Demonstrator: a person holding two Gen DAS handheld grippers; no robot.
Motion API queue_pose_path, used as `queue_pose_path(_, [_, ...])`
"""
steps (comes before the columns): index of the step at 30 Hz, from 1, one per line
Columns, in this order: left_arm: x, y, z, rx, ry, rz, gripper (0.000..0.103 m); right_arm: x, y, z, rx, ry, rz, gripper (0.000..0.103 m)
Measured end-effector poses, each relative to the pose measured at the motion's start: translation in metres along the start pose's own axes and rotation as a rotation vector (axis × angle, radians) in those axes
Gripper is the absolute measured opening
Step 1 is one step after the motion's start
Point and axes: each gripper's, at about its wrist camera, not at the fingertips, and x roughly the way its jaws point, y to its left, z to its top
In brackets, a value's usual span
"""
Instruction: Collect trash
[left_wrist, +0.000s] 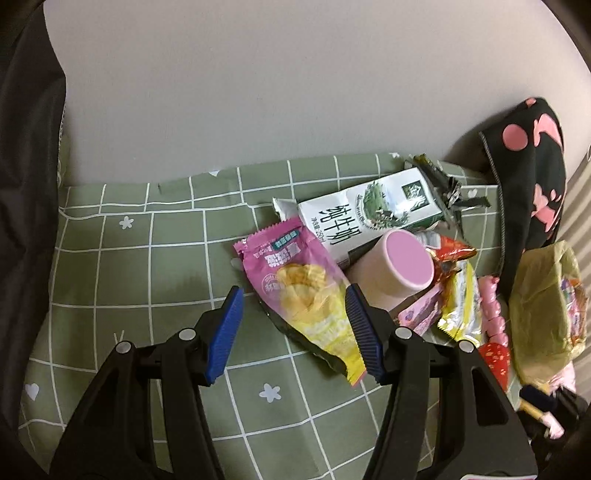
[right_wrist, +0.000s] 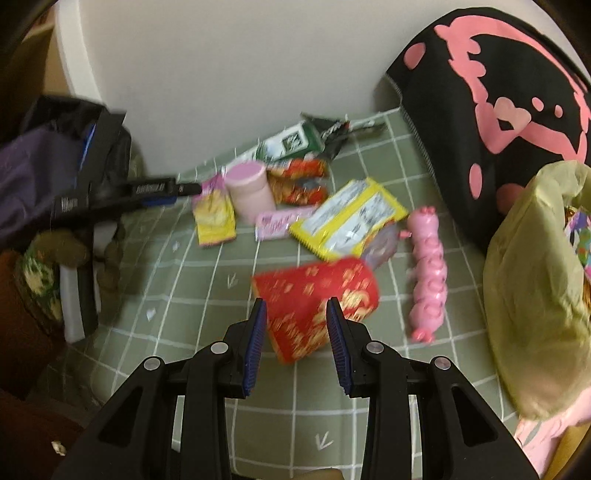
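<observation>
Trash lies heaped on a green checked sheet (left_wrist: 129, 266) against a pale wall. My left gripper (left_wrist: 294, 291) is open just above a purple and yellow snack wrapper (left_wrist: 303, 291); the wrapper lies flat between the blue pads, its edge under the right one. Behind it are a white milk carton (left_wrist: 369, 214) and a pink cup (left_wrist: 399, 269) on its side. My right gripper (right_wrist: 296, 302) is open over a red paper cup (right_wrist: 317, 295) that lies on its side, wider than the gap between the fingers. A yellowish plastic bag (right_wrist: 535, 314) with wrappers inside stands at the right.
A yellow wrapper (right_wrist: 351, 221), a pink packet (right_wrist: 280, 223), a red crumpled wrapper (right_wrist: 299, 181) and a pink string of toy pigs (right_wrist: 428, 277) lie between the heap and the bag. A black cushion with pink print (right_wrist: 498, 110) leans at the back right. Dark bags (right_wrist: 55, 166) stand left.
</observation>
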Motion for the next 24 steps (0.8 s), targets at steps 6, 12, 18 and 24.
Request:
queue_pose_path(6, [-0.011, -0.010, -0.013, 0.014, -0.031, 0.001, 0.054, 0.002, 0.014, -0.015, -0.060, -0.023, -0.025, 0.032])
queue_pose_path(12, [-0.013, -0.010, -0.031, 0.008, -0.024, 0.007, 0.054, 0.009, 0.014, -0.026, -0.050, -0.050, -0.097, 0.032])
queue_pose_path(18, [-0.002, -0.014, -0.042, 0.026, 0.015, -0.001, 0.054, 0.004, -0.017, -0.026, 0.051, -0.067, -0.179, 0.032])
queue_pose_path(24, [0.001, -0.017, -0.039, 0.035, 0.022, -0.013, 0.054, 0.003, -0.033, -0.022, 0.103, -0.077, -0.202, 0.032])
